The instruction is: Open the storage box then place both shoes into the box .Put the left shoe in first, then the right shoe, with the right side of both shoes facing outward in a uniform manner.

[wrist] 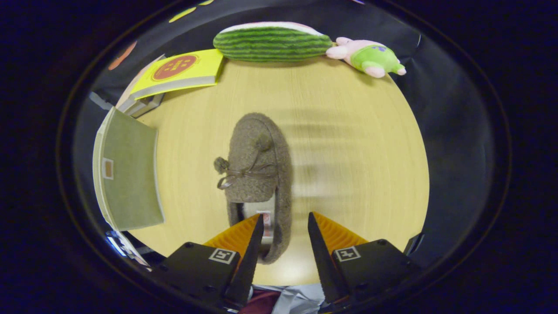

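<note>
A grey-brown fuzzy slipper (257, 170) with a bow and pompoms lies on the wooden table (348, 152), toe pointing away from me and heel toward me. My gripper (285, 216) is open. Its fingers straddle the right wall of the slipper's heel: the left finger (253, 235) sits over the shoe's opening, and the right finger (320, 237) is outside on the table side. Neither finger visibly presses on the wall. A storage box (128, 174) with a green face and pale edges stands to the left of the slipper; I cannot tell whether it is open.
At the table's far edge lie a yellow book (178, 72) on a stack, a watermelon-striped plush (272, 41) and a pink and green plush toy (368, 56). Bare tabletop stretches to the right of the slipper. Black cloth walls surround the table.
</note>
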`<state>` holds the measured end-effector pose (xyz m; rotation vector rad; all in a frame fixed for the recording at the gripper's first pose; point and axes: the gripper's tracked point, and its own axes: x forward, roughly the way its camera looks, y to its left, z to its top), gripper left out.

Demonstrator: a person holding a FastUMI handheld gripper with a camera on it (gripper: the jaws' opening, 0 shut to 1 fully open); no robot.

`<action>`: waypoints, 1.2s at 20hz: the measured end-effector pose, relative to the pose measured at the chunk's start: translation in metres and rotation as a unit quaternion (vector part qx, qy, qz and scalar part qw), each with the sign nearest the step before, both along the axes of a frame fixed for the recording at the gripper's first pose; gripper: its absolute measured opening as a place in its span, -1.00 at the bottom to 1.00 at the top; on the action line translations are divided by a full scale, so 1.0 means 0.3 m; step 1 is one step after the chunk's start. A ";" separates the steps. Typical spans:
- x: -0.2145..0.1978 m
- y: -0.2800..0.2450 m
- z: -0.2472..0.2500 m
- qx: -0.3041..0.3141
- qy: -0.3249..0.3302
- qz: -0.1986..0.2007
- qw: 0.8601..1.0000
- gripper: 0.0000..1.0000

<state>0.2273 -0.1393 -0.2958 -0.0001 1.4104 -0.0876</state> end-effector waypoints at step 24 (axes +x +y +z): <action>-0.019 0.437 0.400 0.120 -0.062 0.018 0.991 -0.87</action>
